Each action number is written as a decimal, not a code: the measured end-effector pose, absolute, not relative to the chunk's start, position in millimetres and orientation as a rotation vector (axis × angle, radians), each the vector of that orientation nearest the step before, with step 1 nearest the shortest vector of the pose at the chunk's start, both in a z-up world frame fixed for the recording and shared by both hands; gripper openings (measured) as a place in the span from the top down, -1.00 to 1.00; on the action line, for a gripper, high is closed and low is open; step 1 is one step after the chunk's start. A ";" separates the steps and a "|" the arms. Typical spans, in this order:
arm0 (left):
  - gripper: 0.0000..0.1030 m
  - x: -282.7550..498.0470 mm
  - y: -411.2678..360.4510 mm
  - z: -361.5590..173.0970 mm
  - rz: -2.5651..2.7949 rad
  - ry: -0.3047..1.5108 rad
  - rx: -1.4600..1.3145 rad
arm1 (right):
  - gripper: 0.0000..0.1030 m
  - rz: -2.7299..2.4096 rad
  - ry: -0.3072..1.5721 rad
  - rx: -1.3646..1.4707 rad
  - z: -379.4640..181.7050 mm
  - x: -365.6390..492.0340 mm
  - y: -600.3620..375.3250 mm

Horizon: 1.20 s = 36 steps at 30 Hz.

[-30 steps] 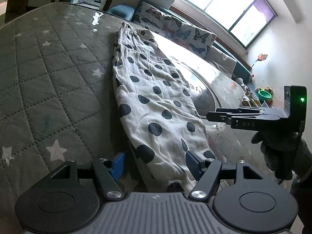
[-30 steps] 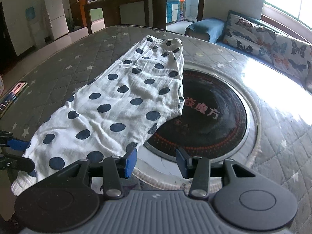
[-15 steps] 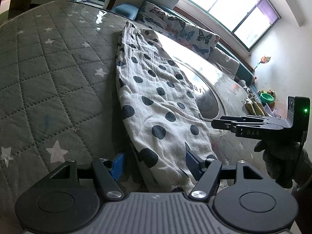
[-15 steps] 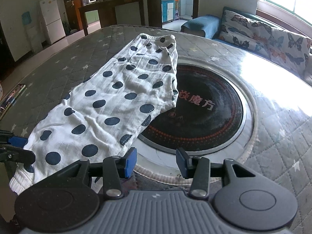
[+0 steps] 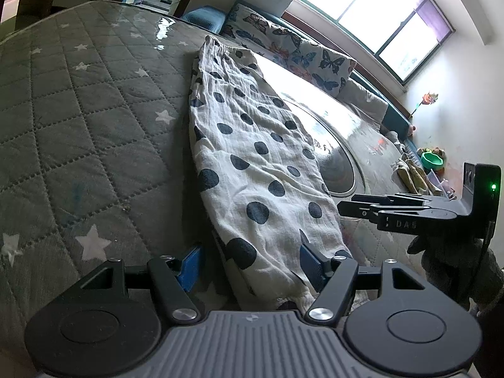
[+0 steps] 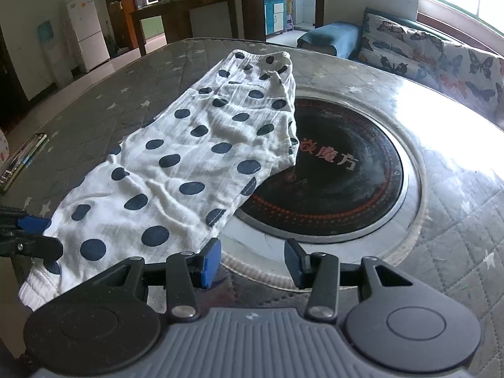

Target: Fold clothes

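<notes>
White trousers with dark polka dots lie lengthwise on a grey quilted table cover with stars; they also show in the right wrist view. Their waistband is at the far end and the cuff end hangs at the near table edge. My left gripper is open, its blue pads on either side of the cuff end. My right gripper is open and empty, just right of the trousers' near edge. It shows from the side in the left wrist view.
A round black glass cooktop is set in the table's middle, partly under the trousers. A butterfly-print sofa stands behind. A phone lies at the table's left edge. A green bowl sits far right.
Both grippers have drawn back a little toward the near edge and risen slightly. The trousers have not moved. Both stay open.
</notes>
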<state>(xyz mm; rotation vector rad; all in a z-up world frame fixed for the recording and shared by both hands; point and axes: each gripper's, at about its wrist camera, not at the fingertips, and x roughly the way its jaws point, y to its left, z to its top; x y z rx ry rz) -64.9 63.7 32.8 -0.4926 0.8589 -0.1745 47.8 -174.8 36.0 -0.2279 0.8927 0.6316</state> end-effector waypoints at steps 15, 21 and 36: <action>-0.32 -65.0 67.0 33.2 -0.159 0.859 -0.488 | 0.10 0.647 0.887 -0.214 37.3 39.7 -169.1; -0.32 -64.9 67.9 33.9 -0.151 0.862 -0.474 | 0.10 0.674 0.890 -0.217 36.7 29.8 -165.1; -0.32 -65.7 71.7 36.7 -0.135 0.872 -0.434 | -0.03 0.747 0.850 -0.259 49.2 -7.8 -153.2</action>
